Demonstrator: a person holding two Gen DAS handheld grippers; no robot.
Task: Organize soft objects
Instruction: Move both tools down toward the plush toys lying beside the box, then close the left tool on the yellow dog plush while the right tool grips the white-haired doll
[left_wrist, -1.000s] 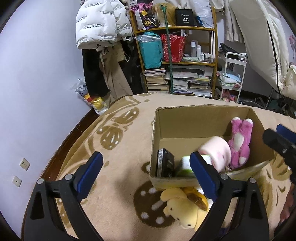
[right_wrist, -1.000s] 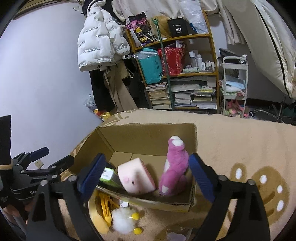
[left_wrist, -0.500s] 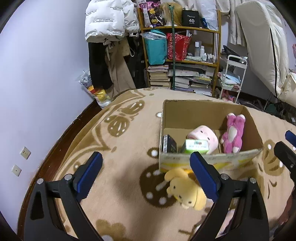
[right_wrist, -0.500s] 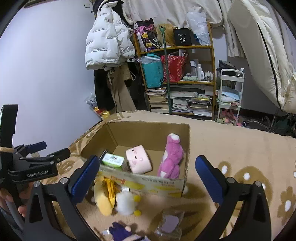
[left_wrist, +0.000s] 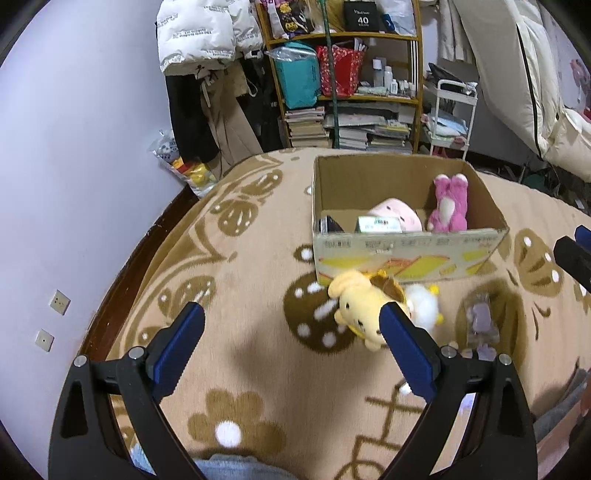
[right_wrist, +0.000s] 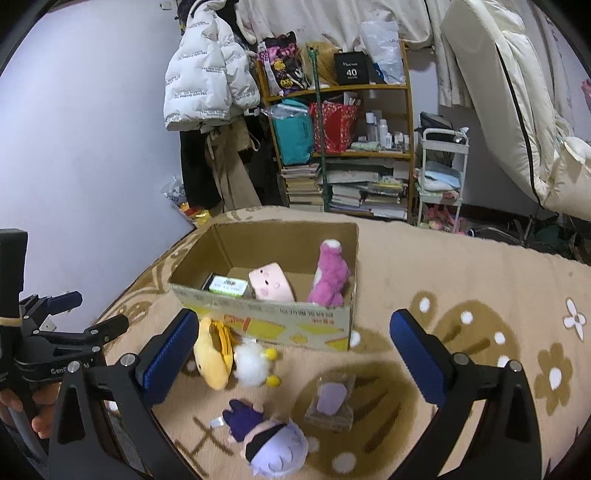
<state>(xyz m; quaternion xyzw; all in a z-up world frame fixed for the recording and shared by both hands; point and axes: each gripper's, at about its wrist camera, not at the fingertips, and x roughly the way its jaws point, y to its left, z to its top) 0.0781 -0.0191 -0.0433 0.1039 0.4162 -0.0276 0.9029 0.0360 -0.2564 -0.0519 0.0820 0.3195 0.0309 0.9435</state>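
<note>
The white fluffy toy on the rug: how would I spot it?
Find the cardboard box on the tan rug. Before its printed front lies the yellow plush; the white fluffy toy sits just right of it. Only it is a white puffball with yellow nubs.

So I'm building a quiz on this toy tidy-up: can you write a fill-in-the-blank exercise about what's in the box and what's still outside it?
1. The pink bear stands inside the cardboard ____.
2. The yellow plush dog lies on the ____, outside the box.
3. Both the left gripper and the right gripper are ____ and hold nothing.
4. The white puffball has ____ feet.

Missing words: box; carpet; open; yellow
</note>
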